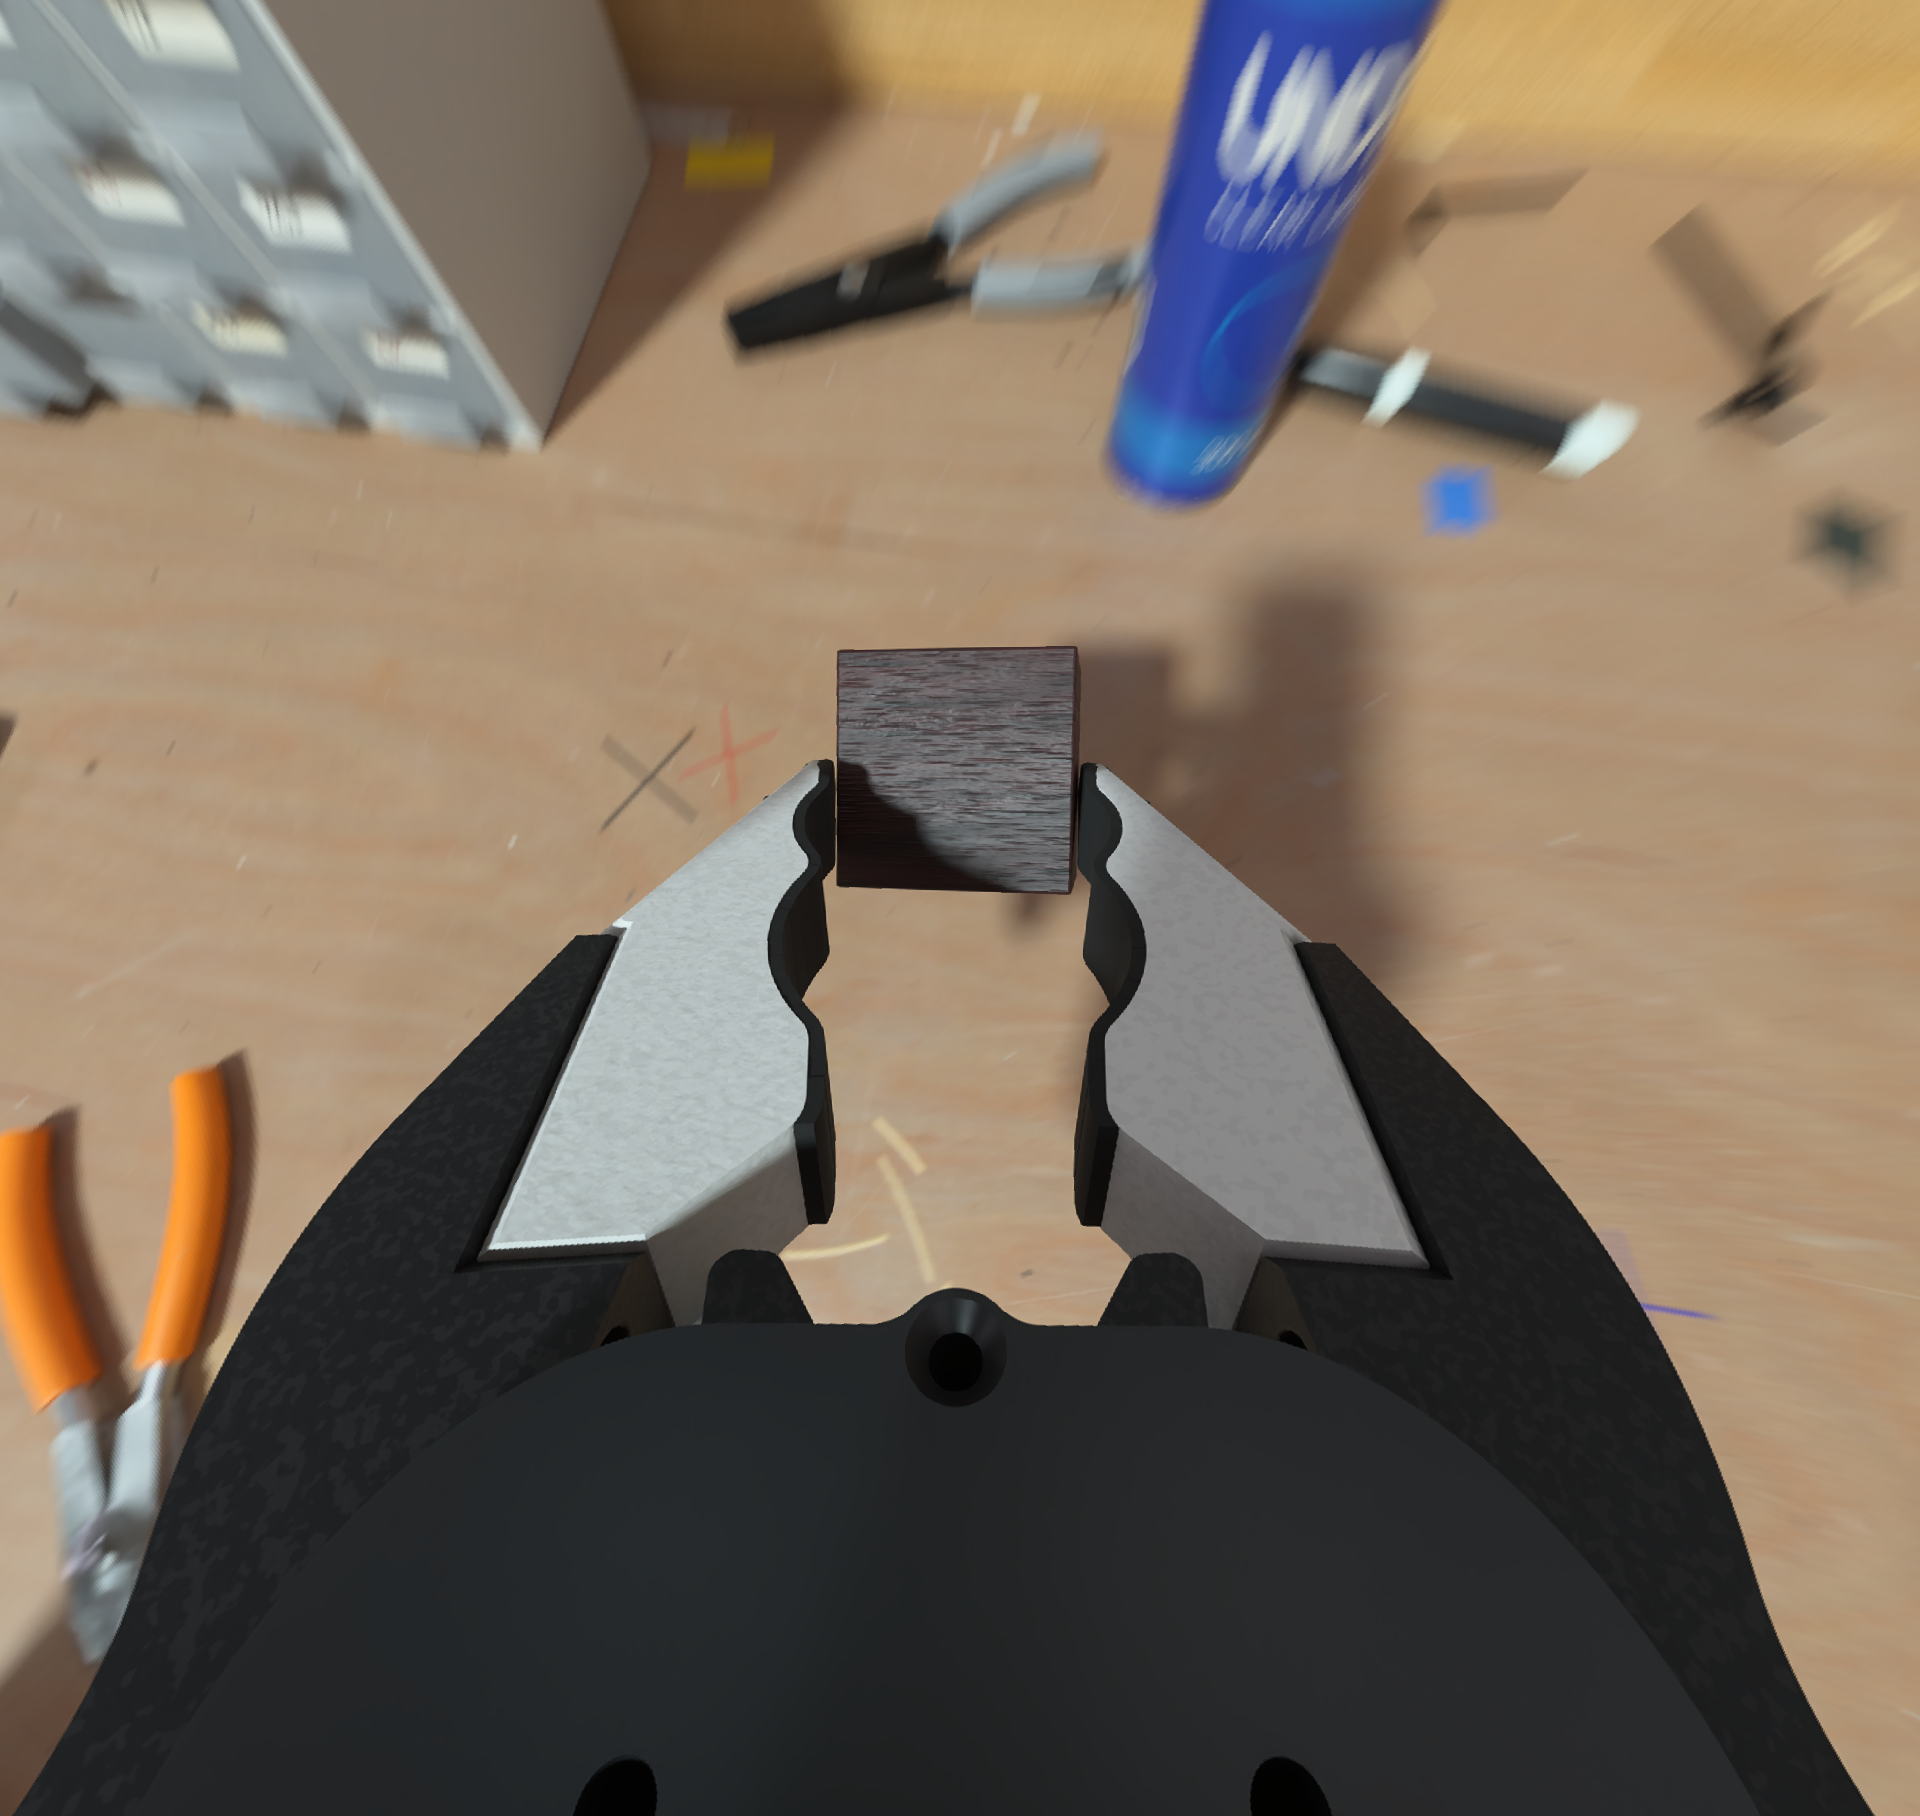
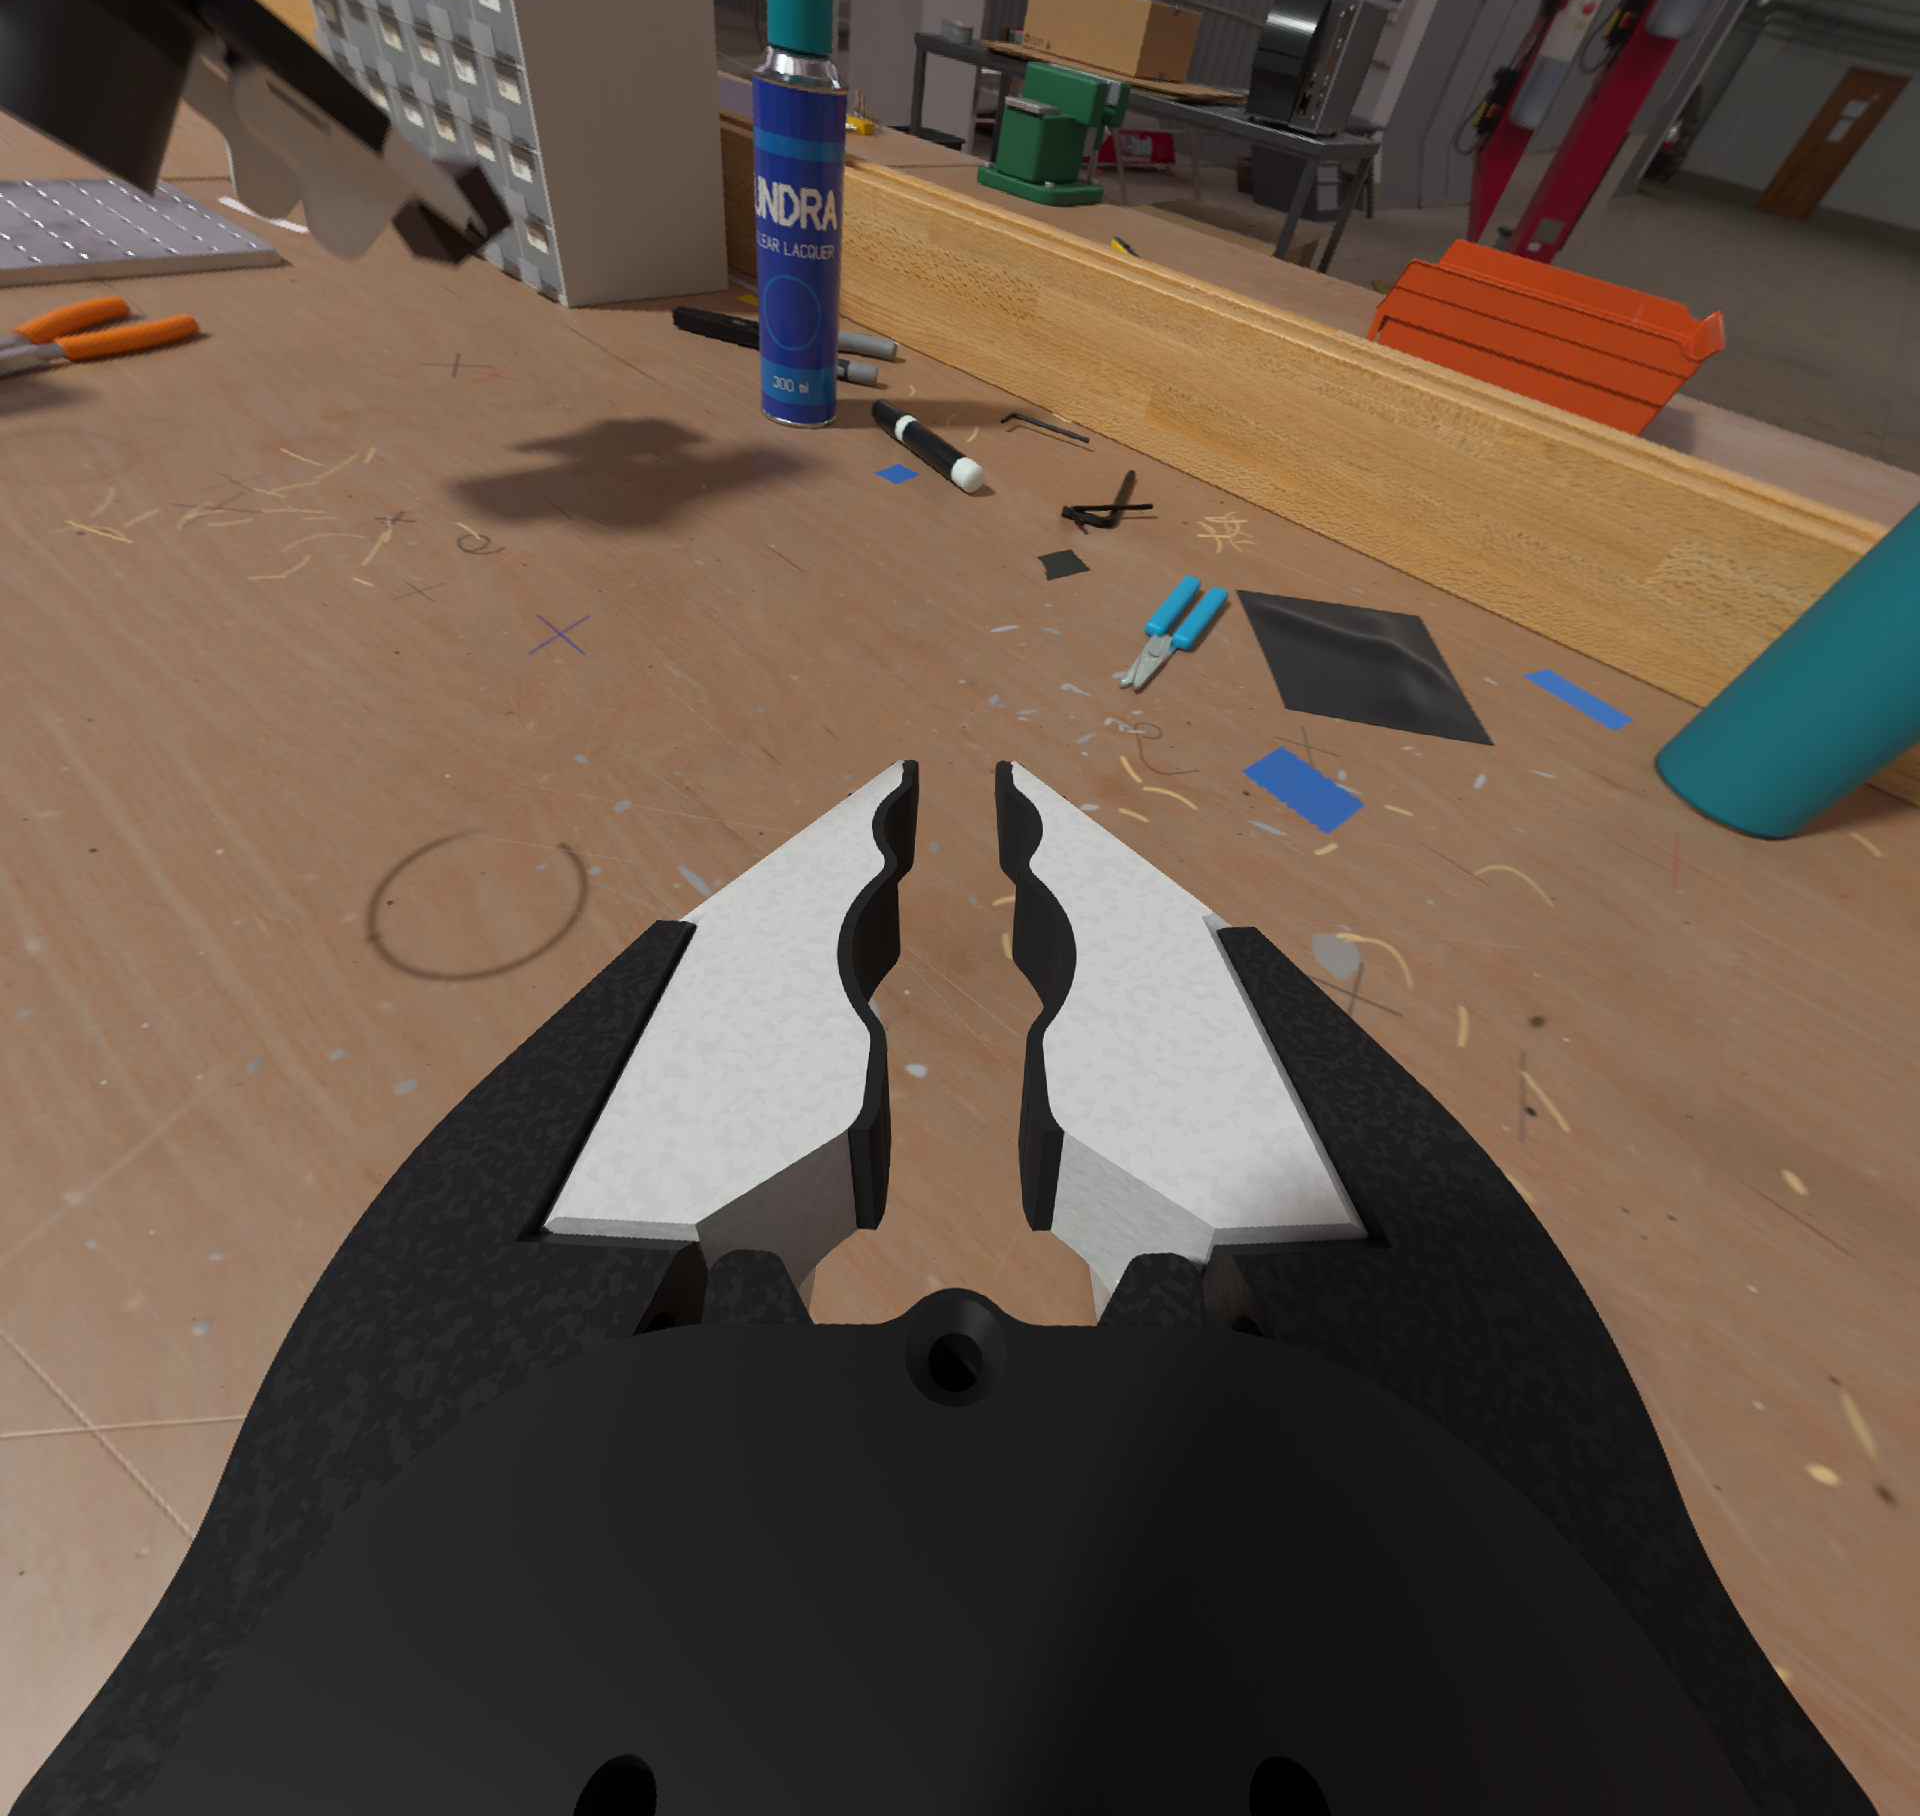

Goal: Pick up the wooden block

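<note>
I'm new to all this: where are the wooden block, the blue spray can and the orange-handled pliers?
wooden block [image 1: 956, 769], left wrist view, top face.
blue spray can [image 2: 798, 280], right wrist view, middle of body.
orange-handled pliers [image 1: 192, 1205], left wrist view, right handle.

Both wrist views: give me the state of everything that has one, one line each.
Left gripper: jaws shut on the block, lifted above the bench.
Block: held at the jaw tips, off the bench; its shadow lies below.
Right gripper: jaws slightly apart, holding nothing.
Spray can: upright, capped.
Orange pliers: lying flat, handles spread.
Blue pliers: lying flat.
Marker: lying flat.
</note>
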You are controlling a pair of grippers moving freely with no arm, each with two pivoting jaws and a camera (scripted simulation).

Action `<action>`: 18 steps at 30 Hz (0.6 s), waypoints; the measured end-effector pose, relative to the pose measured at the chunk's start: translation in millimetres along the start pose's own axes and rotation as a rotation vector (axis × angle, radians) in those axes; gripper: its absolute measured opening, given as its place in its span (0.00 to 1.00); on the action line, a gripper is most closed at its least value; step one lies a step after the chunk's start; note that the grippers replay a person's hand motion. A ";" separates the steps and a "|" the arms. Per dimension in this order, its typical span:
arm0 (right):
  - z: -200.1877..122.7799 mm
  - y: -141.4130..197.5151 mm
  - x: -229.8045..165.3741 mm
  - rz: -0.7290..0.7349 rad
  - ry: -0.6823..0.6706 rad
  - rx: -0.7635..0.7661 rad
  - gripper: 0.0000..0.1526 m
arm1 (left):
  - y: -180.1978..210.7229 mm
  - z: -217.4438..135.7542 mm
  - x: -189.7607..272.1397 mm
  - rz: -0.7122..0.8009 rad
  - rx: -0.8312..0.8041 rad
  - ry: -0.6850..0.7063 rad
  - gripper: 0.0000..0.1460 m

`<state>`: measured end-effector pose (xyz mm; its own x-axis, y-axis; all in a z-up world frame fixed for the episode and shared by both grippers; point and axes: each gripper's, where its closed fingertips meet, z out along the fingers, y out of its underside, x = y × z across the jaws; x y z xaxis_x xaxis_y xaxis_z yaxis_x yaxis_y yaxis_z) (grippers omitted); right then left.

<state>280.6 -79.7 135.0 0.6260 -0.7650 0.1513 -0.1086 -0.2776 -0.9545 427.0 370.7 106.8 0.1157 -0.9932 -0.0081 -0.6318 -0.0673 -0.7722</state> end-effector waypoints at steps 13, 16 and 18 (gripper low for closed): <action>1.5 2.2 4.0 0.172 -0.066 0.112 0.15 | -68.5 -148.9 239.5 0.029 0.336 1.046 0.32; 0.7 2.8 5.8 0.238 -0.091 0.132 0.17 | -42.5 -147.4 295.3 0.019 0.233 1.236 0.32; 0.4 2.7 5.0 0.282 -0.119 0.134 0.18 | -24.7 -139.9 326.3 -0.025 0.183 1.337 0.32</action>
<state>283.7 -84.0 133.1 0.6727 -0.7251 -0.1470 -0.1928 0.0200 -0.9810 373.2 35.1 212.2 -0.7703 -0.3292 0.5462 -0.5177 -0.1772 -0.8370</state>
